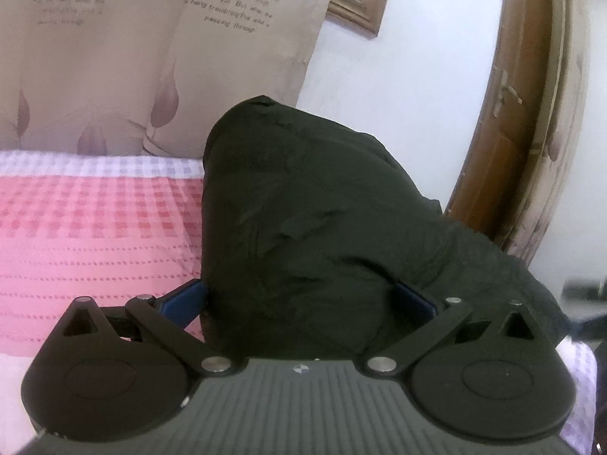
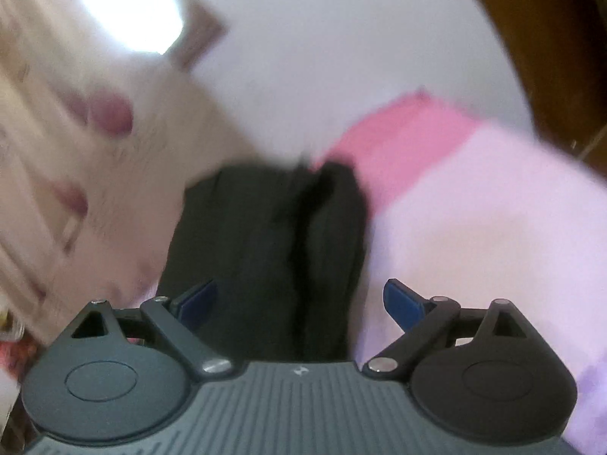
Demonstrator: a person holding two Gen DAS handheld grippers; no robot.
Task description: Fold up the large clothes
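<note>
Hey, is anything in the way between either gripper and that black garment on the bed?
Nothing visible. The black garment already bulges between the open fingers of the left gripper, and lies between those of the right gripper too, over the pink bedspread.

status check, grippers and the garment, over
Left gripper jaws wide, black garment bunched between them. Right gripper jaws wide, same cloth between; view blurred. Bed beneath, nothing blocking.

This is a bedroom in a home. There is a bed with a pink and white checked cloth cover (image 1: 95, 220). Behind it hangs a long beige curtain with purple leaves and printed words (image 1: 159, 57). A window with a brown wooden frame (image 1: 356, 7) sits in the plain white wall (image 1: 409, 87). A shiny brown wooden door (image 1: 519, 121) stands on the right.
</note>
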